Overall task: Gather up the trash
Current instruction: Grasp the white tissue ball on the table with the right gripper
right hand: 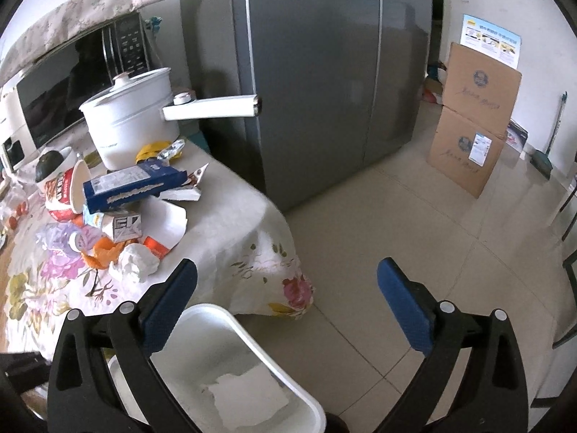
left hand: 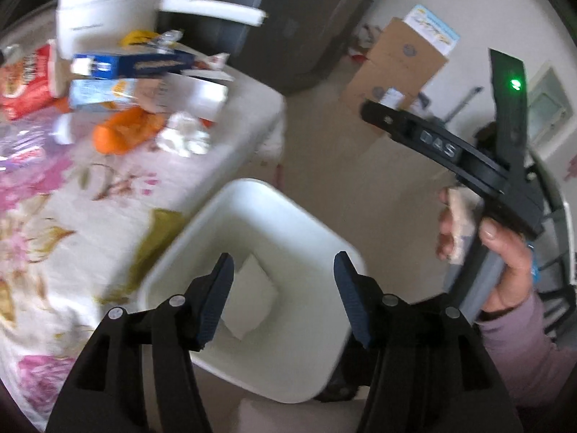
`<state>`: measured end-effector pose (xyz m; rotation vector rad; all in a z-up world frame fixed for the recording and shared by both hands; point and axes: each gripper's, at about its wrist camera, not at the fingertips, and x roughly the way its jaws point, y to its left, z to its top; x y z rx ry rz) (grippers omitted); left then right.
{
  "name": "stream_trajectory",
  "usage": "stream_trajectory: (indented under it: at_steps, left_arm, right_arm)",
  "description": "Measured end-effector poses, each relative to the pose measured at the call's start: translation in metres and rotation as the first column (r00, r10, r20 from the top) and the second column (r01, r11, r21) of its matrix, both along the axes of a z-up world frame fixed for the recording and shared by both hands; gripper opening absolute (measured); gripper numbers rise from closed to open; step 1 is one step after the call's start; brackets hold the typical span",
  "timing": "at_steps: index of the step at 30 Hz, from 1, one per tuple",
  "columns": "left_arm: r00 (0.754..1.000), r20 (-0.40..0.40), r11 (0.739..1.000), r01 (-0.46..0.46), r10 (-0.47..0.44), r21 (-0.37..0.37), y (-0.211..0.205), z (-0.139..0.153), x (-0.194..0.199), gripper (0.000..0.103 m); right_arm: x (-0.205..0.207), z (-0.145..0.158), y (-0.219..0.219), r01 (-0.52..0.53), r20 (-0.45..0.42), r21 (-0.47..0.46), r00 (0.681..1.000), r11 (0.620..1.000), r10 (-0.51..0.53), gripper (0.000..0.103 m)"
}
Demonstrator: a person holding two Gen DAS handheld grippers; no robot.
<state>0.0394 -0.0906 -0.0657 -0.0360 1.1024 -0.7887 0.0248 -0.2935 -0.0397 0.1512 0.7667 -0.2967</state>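
— Left wrist view: what is seen at the left gripper (left hand: 283, 263)?
— Its jaws are spread over the white bin (left hand: 252, 198), nothing pinched; a white paper (left hand: 252, 299) lies inside.
— And the right gripper (right hand: 287, 270)?
— Spread wide, empty. Trash is piled on the floral tablecloth (right hand: 230, 223) — a crumpled tissue (right hand: 135, 261), a blue carton (right hand: 133, 184).

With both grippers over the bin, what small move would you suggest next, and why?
Probably swing the right gripper, open and empty, toward the crumpled white tissue at the near edge of the pile on the table. White paper already lies in the bin.
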Motion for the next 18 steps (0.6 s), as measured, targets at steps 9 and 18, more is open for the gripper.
stream_trajectory:
  at_steps: [9,18]
  left_arm:
    - [0.97,-0.017,0.969,-0.24,0.241,0.06,0.065,0.002,0.03,0.057]
    - [0.951,-0.007,0.947,-0.307,0.309,0.091,0.097,0.003,0.032,0.057]
  right_arm:
    - [0.041,-0.015,0.063,-0.171,-0.062,-0.035,0.984,0.985,0.169,0.096]
    - [0.084,-0.022,0.1,-0.253,-0.095,0.044,0.962,0.966,0.257,0.096]
